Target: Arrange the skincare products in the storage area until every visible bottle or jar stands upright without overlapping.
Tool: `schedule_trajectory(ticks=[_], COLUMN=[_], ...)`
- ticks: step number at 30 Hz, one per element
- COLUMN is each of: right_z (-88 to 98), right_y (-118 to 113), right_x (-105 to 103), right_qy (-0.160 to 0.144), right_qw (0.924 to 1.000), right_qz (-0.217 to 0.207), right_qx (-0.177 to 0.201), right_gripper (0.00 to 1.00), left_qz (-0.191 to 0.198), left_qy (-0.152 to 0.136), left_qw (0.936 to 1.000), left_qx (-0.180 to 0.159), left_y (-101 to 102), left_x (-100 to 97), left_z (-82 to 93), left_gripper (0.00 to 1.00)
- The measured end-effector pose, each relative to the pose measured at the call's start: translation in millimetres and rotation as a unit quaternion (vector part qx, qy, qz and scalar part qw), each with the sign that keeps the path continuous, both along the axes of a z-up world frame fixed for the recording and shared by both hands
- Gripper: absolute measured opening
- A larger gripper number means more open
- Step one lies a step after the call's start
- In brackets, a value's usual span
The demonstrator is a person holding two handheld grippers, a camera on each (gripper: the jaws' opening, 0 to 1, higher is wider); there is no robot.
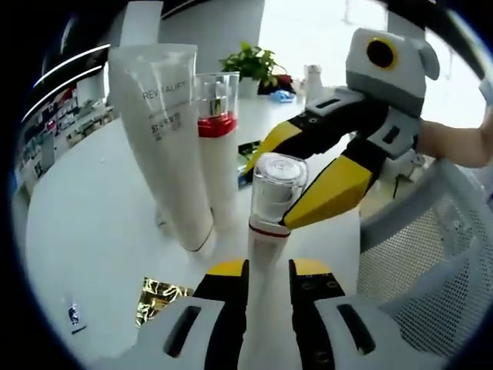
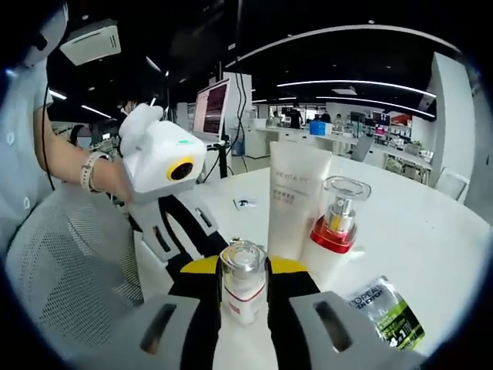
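Note:
A small white bottle (image 1: 267, 231) with a clear cap and a red ring stands upright between my left gripper's (image 1: 268, 268) jaws, which are shut on its body. My right gripper (image 1: 275, 189) reaches in from the right, its yellow jaws closed on the clear cap. In the right gripper view the same bottle (image 2: 243, 289) sits between my right gripper's (image 2: 243, 266) jaws, with the left gripper (image 2: 202, 240) coming in from the left. A tall white Revitalift tube (image 1: 166, 139) (image 2: 295, 196) stands on its cap. A red-collared pump bottle (image 1: 217, 131) (image 2: 333, 231) stands beside it.
All this is on a round white table (image 1: 85, 223). A gold sachet (image 1: 158, 297) lies near my left jaws, and a green and black sachet (image 2: 385, 308) lies to the right. A white mesh chair (image 1: 416, 262) (image 2: 62, 262) stands at the table's edge. A potted plant (image 1: 250, 62) stands far back.

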State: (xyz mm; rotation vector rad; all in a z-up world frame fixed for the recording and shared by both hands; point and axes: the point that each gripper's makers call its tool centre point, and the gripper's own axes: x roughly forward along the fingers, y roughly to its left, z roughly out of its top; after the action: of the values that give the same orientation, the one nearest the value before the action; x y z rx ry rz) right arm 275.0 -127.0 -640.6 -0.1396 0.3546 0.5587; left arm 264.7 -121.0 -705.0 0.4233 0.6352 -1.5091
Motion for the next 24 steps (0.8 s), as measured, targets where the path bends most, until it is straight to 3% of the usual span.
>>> schedule_trajectory(ticks=[7, 10, 13, 15, 22, 24], right_z=[0.2, -0.2, -1.3, -2.3, -20.0, -27.6], right_y=[-17.3, -17.8, -18.6, -19.2, -19.3, -22.7], right_x=[6.1, 6.5, 5.4, 2.3, -13.4, -16.8], right_qy=[0.004, 0.009, 0.012, 0.010, 0.031, 0.038], right_qw=[0.9999, 0.9998, 0.9998, 0.9998, 0.9994, 0.9991], right_qz=[-0.016, -0.017, -0.017, -0.017, -0.015, -0.019], right_qx=[0.000, 0.004, -0.002, -0.004, 0.006, -0.007], right_gripper=[0.22, 0.22, 0.30, 0.28, 0.27, 0.27], left_qz=[0.000, 0.006, 0.010, 0.010, 0.018, 0.018], left_qy=[0.008, 0.009, 0.011, 0.010, 0.009, 0.003], left_qw=[1.0000, 0.9999, 0.9999, 0.9999, 0.9998, 0.9998], left_qx=[-0.003, -0.003, -0.004, -0.005, -0.007, -0.003], left_y=[-6.3, -8.0, -10.5, -12.0, -17.0, -16.8], left_x=[-0.1, 1.3, 2.3, 1.6, -4.3, -4.4], left_z=[0.0, -0.1, 1.1, 1.7, 1.6, 0.1], left_gripper=[0.17, 0.18, 0.18, 0.18, 0.17, 0.17])
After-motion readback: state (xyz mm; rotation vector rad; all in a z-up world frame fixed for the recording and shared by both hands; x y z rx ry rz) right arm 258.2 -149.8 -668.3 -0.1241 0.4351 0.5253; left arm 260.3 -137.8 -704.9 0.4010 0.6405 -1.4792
